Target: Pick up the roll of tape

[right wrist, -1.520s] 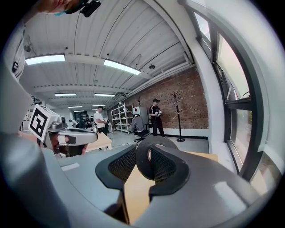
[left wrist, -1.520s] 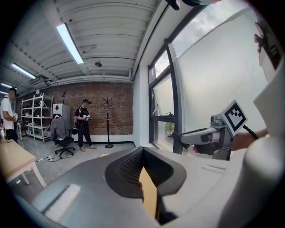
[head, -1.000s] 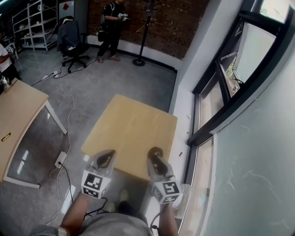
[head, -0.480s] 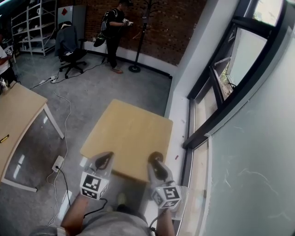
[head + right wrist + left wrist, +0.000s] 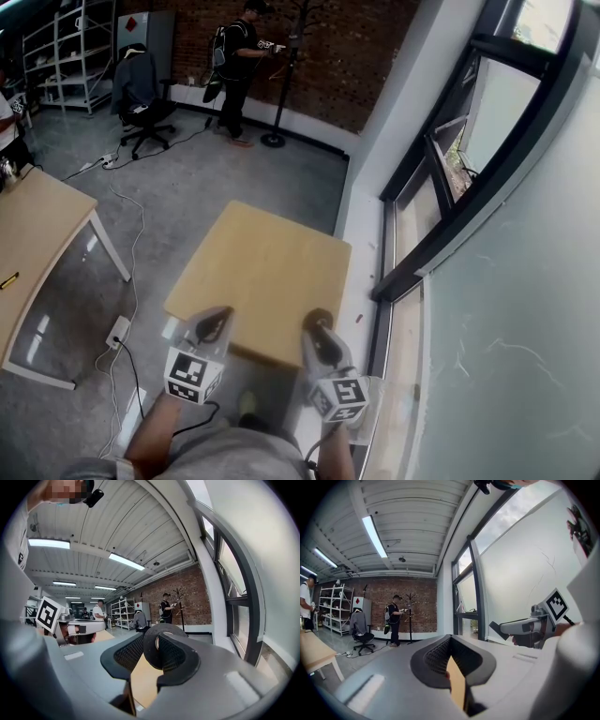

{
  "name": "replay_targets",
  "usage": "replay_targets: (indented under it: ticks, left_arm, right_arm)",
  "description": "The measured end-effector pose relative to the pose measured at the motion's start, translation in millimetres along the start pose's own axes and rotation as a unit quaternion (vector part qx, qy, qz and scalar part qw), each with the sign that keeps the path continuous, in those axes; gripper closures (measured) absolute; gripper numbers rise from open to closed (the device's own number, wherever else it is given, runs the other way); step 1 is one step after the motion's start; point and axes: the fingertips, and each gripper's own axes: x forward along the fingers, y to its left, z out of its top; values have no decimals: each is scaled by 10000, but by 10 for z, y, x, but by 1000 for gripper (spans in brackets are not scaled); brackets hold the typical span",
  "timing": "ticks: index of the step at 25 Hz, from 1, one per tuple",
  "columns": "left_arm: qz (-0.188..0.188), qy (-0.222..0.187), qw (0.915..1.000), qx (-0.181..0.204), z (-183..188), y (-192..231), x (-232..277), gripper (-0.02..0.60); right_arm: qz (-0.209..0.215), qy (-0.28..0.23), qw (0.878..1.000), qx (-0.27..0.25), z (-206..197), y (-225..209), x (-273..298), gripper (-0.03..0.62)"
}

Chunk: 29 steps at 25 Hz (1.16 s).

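Observation:
The roll of tape (image 5: 149, 650) is a black ring that stands upright between the jaws of my right gripper (image 5: 158, 639), which is shut on it. In the head view the right gripper (image 5: 319, 328) hangs over the near right edge of a small wooden table (image 5: 272, 258), with the tape (image 5: 318, 319) at its tip. My left gripper (image 5: 213, 326) hovers over the table's near left edge. Its fingertips meet in the left gripper view, so the left gripper (image 5: 450, 638) is shut with nothing in it. Both point level toward the far wall.
A second wooden table (image 5: 33, 225) stands at the left. A power strip (image 5: 122, 328) and cables lie on the floor between them. A window wall (image 5: 441, 216) runs along the right. A person (image 5: 239, 56), a coat stand (image 5: 286, 66) and an office chair (image 5: 136, 84) are at the back.
The head view has shifted a little. Both grippers keep about the same place over the table's near edge, the tape still in the right one. The person at the back has stepped toward the coat stand.

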Motion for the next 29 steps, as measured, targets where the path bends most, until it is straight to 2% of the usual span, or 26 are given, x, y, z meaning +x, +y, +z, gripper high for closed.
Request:
replay_targets:
  ticks: [29]
  left_arm:
    - [27,164,9999,42,-122,-22,135,583]
  right_arm:
    - [134,-14,9999,62,-80,-49,46,480]
